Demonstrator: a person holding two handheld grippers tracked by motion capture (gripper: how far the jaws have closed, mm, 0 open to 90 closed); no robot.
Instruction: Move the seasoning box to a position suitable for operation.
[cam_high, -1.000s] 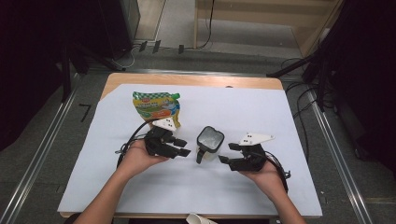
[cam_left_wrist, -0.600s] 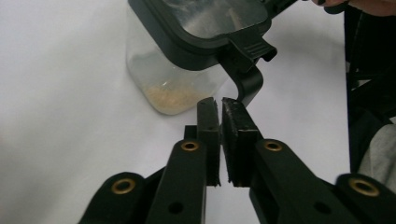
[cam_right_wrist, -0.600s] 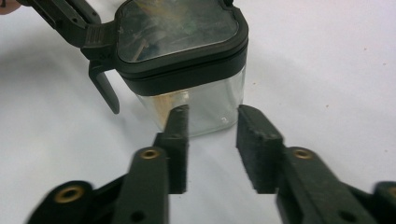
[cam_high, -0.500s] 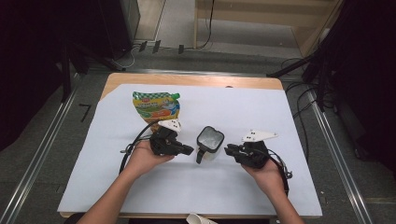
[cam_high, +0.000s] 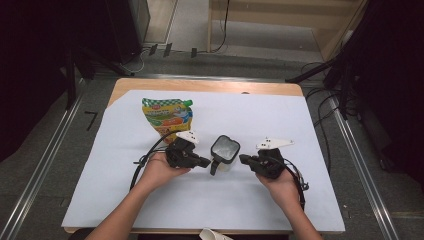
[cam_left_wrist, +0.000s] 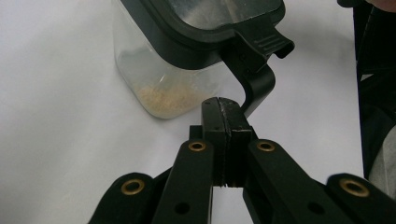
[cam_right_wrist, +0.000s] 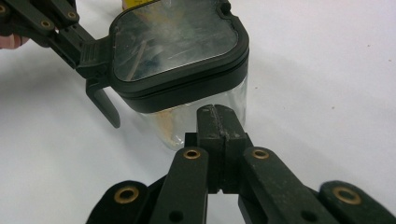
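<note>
A clear jar (cam_high: 225, 148) with a black lid and side handle stands mid-table on the white sheet; a little pale grain lies in its bottom (cam_left_wrist: 163, 100). My left gripper (cam_high: 206, 163) points at it from the left. In the left gripper view, my left gripper (cam_left_wrist: 225, 105) is shut with nothing between the jaws, its tips just short of the handle (cam_left_wrist: 257, 79). My right gripper (cam_high: 242, 158) points at the jar from the right. In the right gripper view, my right gripper (cam_right_wrist: 217, 112) has just been closing and is shut on nothing, close to the jar's glass wall (cam_right_wrist: 177, 126).
A colourful snack pouch (cam_high: 167, 116) lies flat behind the left hand. The white sheet (cam_high: 300, 125) covers most of the wooden table, with bare room to the right and front. Cables trail from both grippers. A small white object (cam_high: 215, 235) pokes in at the near edge.
Both grippers' jaws have come together. The left hand has shifted slightly toward the jar; the right hand has stayed where it was.
</note>
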